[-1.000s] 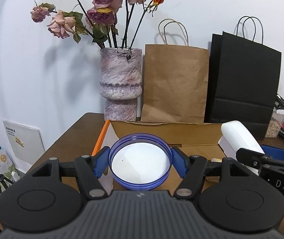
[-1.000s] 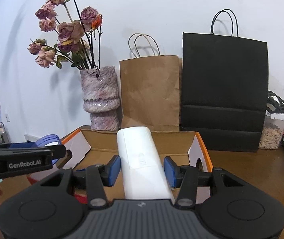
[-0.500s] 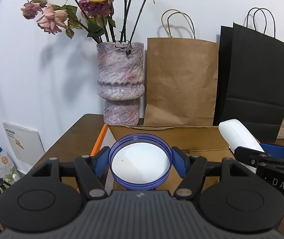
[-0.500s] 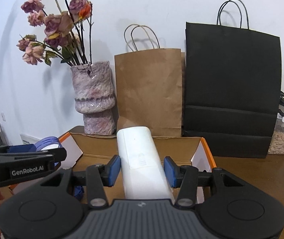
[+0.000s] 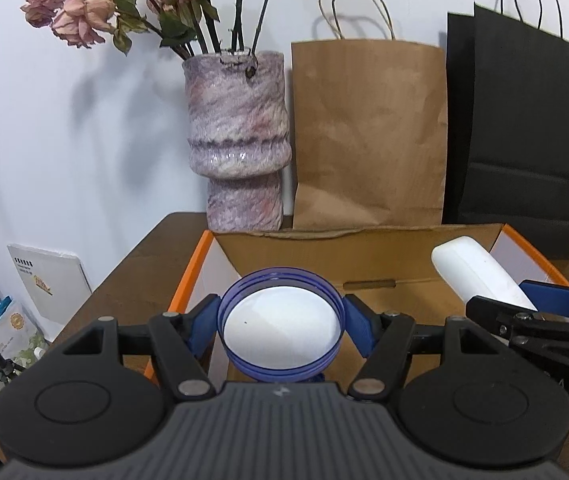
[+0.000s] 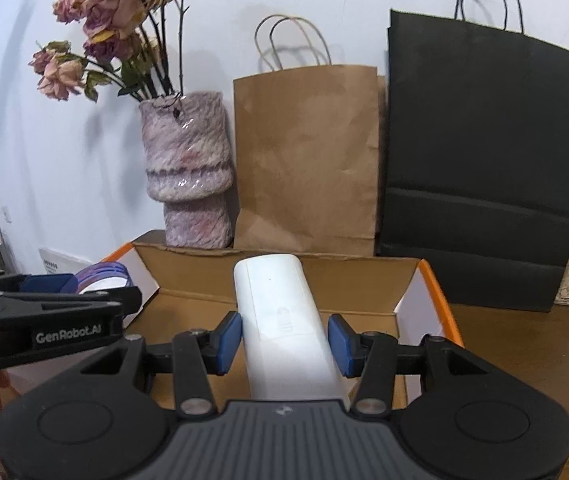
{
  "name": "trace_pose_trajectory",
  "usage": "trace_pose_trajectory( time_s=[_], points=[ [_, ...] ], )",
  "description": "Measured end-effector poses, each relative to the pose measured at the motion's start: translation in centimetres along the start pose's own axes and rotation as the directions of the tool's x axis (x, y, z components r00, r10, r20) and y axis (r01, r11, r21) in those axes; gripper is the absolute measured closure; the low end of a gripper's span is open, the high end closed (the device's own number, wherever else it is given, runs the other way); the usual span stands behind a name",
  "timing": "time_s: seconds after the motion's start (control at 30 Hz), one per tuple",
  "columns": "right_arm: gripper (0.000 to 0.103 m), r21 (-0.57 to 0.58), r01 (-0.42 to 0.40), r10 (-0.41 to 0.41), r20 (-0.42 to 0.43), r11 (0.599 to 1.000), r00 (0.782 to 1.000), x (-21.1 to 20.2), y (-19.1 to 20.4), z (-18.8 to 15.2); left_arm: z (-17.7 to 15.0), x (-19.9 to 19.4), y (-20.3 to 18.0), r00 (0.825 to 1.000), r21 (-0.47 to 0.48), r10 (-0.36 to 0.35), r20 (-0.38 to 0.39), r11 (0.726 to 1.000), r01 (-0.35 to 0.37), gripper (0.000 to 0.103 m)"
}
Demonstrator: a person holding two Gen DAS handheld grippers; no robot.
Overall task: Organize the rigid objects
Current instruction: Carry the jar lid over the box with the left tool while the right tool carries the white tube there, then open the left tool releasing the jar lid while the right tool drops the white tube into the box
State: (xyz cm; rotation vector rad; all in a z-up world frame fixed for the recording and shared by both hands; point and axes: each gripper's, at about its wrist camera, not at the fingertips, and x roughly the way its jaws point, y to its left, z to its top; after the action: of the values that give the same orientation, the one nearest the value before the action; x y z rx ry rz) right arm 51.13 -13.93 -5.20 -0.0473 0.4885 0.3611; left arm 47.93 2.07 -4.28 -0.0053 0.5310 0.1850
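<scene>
**Two loads over the box, both easy to fumble**

While both of my grippers hang over the open cardboard box (image 6: 276, 300), I see a few ways this could slip. My left gripper (image 5: 282, 330) pinches a round blue lid (image 5: 280, 330) by its rim, its fingers (image 5: 202, 328) pressed on opposite edges; a curved rim gives little purchase, so a tilt or a knock could spin the lid out. My right gripper (image 6: 284, 344) is clamped on a white remote-like bar (image 6: 280, 320) that juts well past the fingers (image 6: 228, 340), toward twelve o'clock; held near one end, it could pivot downward or strike the far wall of the box. In the left view the right gripper sits at three o'clock, close by, so I judge the two could collide if lowered together. The vase (image 6: 188, 172) of dried roses (image 6: 100, 32) stands just behind the box at eleven o'clock in the right view, and a careless swing could topple it. Both loads are in the air over the box, lid toward its left side, bar toward its right.

My count: two grippers, one lid, one white bar, one box, one vase, one brown paper bag (image 6: 308, 156), one black paper bag (image 6: 484, 160), one table (image 6: 524, 360).
</scene>
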Motion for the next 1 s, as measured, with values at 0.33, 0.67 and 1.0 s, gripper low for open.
trace_pose_trajectory(
  time_s=[0.33, 0.67, 1.0],
  points=[
    [0.03, 0.018, 0.028, -0.027, -0.028, 0.999, 0.999, 0.2, -0.6, -0.1, -0.1, 0.0, 0.0, 0.999, 0.009, 0.033, -0.002, 0.999, -0.033, 0.005],
    [0.0, 0.041, 0.062, -0.061, -0.023, 0.997, 0.998, 0.0, -1.6, 0.2, 0.0, -0.1, 0.1, 0.999, 0.003, 0.043, 0.002, 0.999, -0.043, 0.0],
    [0.0, 0.036, 0.063, -0.063, -0.017, 0.997, 0.998, -0.1, -1.4, 0.2, 0.3, -0.4, 0.4, 0.999, -0.007, 0.044, 0.007, 0.999, -0.044, 0.0]
  ],
)
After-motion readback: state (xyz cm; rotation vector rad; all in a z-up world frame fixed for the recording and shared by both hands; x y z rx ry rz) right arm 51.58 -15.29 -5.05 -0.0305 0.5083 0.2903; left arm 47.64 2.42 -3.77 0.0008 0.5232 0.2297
